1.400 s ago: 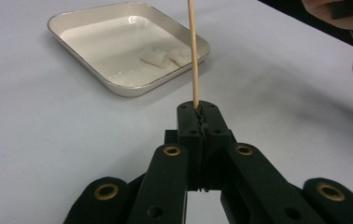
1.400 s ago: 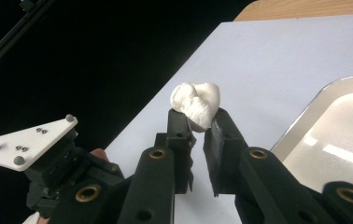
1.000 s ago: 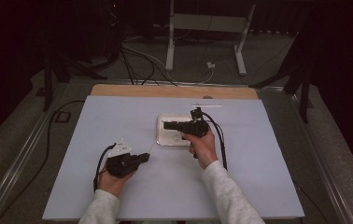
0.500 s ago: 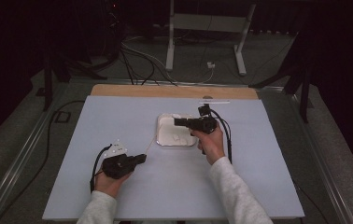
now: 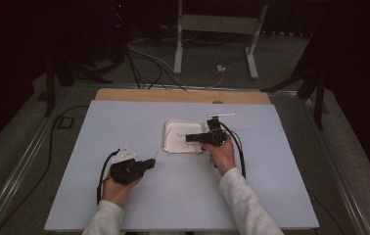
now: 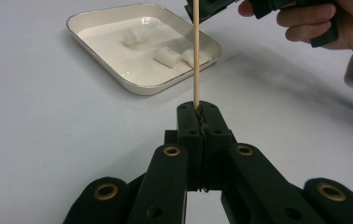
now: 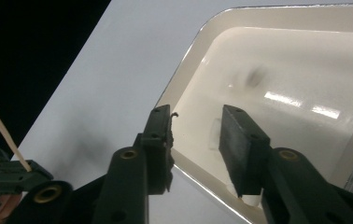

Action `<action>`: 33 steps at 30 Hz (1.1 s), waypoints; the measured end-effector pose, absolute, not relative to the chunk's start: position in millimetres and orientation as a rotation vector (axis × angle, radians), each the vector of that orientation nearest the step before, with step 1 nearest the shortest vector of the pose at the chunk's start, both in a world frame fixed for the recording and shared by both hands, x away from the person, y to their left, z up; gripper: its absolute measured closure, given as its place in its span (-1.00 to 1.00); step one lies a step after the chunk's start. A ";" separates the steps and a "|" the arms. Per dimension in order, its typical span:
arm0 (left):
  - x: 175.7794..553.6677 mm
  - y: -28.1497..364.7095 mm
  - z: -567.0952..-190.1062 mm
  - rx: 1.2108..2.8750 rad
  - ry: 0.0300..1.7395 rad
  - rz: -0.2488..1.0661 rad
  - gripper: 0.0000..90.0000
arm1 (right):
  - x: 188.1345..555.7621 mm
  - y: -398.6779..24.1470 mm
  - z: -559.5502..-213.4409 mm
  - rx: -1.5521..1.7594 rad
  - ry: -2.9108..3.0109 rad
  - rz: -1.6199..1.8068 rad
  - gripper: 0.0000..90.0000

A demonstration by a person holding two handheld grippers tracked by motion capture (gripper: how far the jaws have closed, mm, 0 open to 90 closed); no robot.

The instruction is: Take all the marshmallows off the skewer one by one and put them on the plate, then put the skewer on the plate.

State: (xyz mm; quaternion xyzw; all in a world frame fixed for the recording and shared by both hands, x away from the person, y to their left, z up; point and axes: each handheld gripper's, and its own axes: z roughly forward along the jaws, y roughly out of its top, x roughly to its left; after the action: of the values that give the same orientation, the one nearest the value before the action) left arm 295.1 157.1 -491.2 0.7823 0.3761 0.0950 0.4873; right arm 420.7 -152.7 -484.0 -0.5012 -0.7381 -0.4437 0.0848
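Skewer (image 6: 196,56) top cut off by upper edge in left gripper view; in high view too thin to make out against table (image 5: 124,122). White pieces (image 6: 167,56) in dish (image 6: 118,77): kind not clear, in high view too small to count. In right gripper view, one white piece (image 7: 249,198) mostly hidden behind right gripper (image 7: 193,140) jaw; dish far rim cut off by picture edge.

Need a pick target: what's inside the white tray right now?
In the white tray, three small white pieces lie near its right side. The right hand-held gripper hangs over it, covering part of the floor from above.
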 end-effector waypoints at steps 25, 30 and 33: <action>326.7 129.2 -470.1 1.801 0.997 0.222 1.00 | 360.1 -174.7 -446.7 -1.401 -2.575 -1.625 -0.84; 338.0 122.0 -468.8 1.789 1.024 0.227 1.00 | 352.0 -183.8 -449.8 -1.415 -2.605 -1.622 -0.89; 344.8 116.5 -469.0 1.787 1.043 0.231 1.00 | 347.2 -189.4 -450.5 -1.433 -2.596 -1.629 -0.90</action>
State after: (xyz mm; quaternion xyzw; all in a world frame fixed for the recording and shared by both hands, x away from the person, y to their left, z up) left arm 344.8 116.5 -469.0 0.7408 0.4323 0.0956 0.5052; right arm 347.2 -189.4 -450.5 -0.4204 -0.7618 -0.4780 -0.1205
